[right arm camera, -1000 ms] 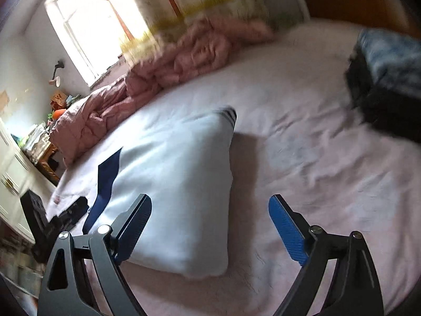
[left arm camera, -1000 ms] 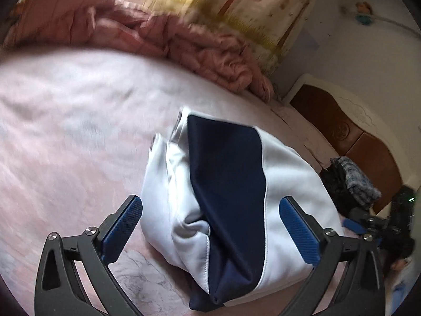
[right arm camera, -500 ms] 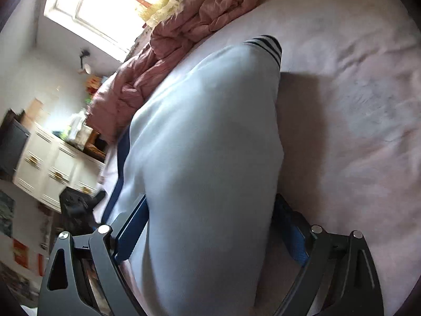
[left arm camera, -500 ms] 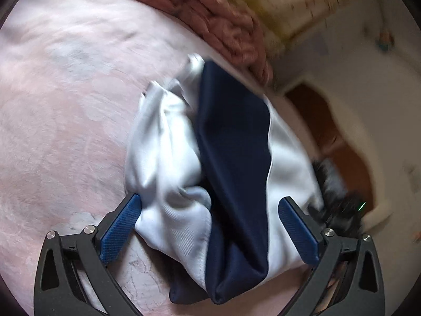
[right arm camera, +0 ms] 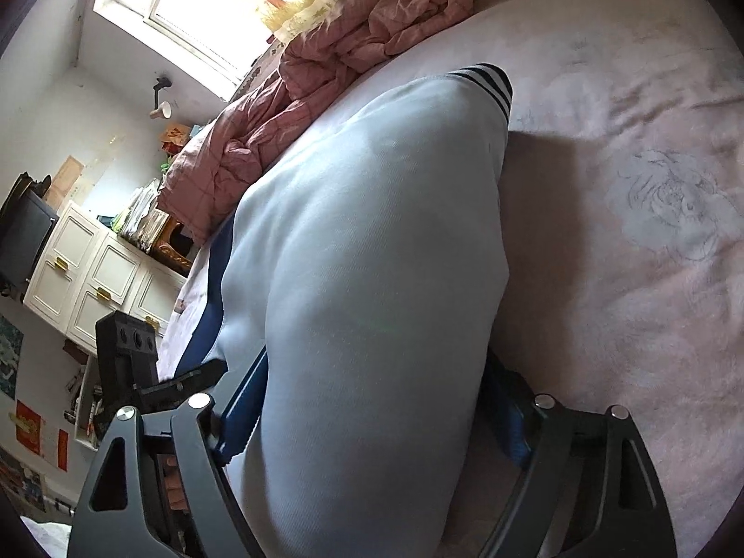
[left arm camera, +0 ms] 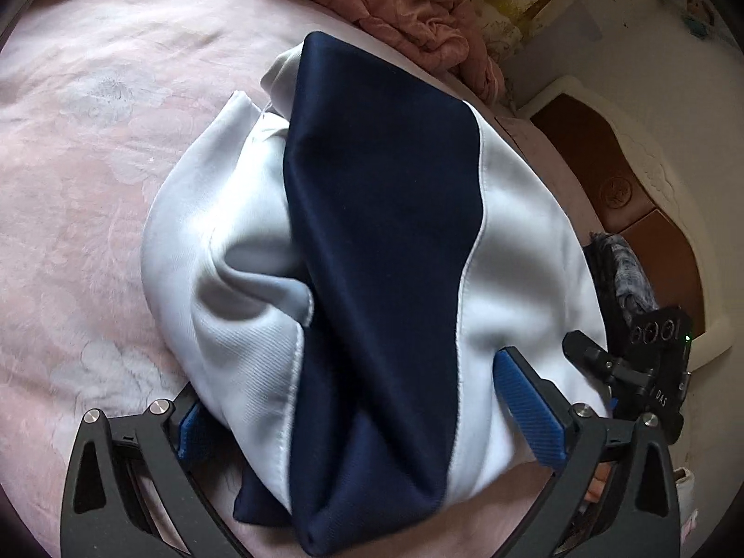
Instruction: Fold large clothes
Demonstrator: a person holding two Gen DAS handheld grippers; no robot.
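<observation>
on the pink bed sheet [left arm camera: 79,214] a folded white and navy garment [left arm camera: 372,242] is seen lying bundled, a broad navy band running down its middle in the left wrist view; the left gripper [left arm camera: 367,414] is held low over the near end of the bundle, its jaws spread wide to either side of it; the blue pad of one finger [left arm camera: 530,409] is seen against the white cloth, the other pad mostly hidden under the fabric; whether the pads press cannot be told; the right gripper [right arm camera: 372,418] is set astride the opposite end of the garment [right arm camera: 372,279], where plain white cloth and a striped cuff at the far tip are shown; its jaws have just been closing with the bundle between them, and both pads are now seen against the cloth, a wide hold; a crumpled pink quilt [right arm camera: 353,37] is noted along the far edge of the bed, well apart from the garment; a dark pile of clothes [left arm camera: 623,274] lies near the wooden headboard [left arm camera: 618,186]
</observation>
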